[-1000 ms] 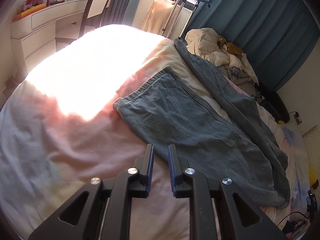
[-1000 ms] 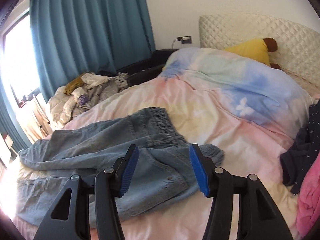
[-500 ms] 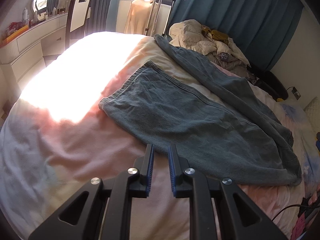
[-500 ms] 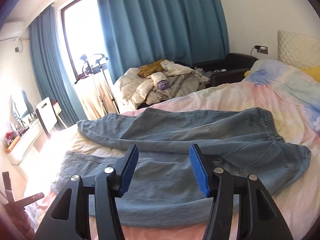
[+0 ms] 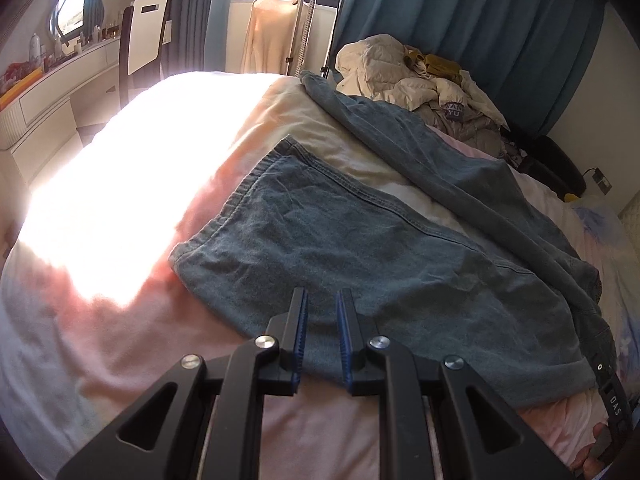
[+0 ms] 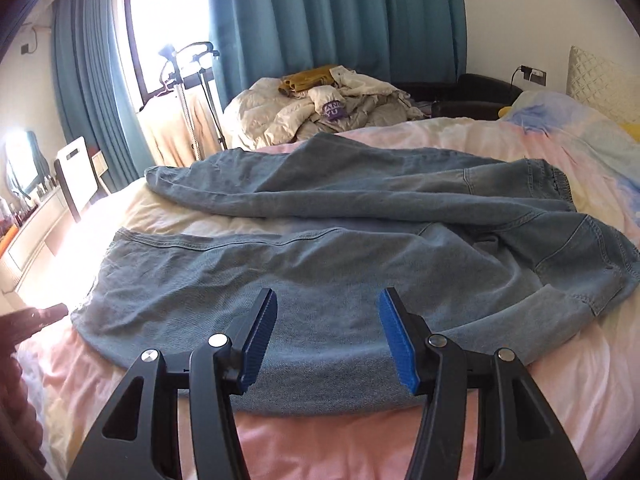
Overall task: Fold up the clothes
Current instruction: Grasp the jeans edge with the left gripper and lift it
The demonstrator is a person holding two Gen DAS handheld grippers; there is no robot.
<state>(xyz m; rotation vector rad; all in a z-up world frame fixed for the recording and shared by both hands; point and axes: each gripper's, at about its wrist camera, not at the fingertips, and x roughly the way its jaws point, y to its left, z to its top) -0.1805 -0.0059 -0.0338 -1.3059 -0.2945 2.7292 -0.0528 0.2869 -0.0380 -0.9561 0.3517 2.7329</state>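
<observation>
denim: faded blue-grey jeans [image 6: 360, 248] lie spread across pink pastel duvet [image 5: 132, 336], both legs running twd the sunlit foot end, waistband twd the headboard side. left gripper [image 5: 322, 308] hangs over the near leg's edge, blue pads w/ only a narrow gap, nothing held. right gripper [image 6: 328, 320] hangs over the same leg, jaws wide apart, empty. heap of cream bedding [image 6: 320, 112] sits beyond the bed by teal curtains [image 6: 340, 20].

Bed [image 6: 360, 440] w/ pink duvet; blue jeans [image 6: 320, 280] spread flat across it.
</observation>
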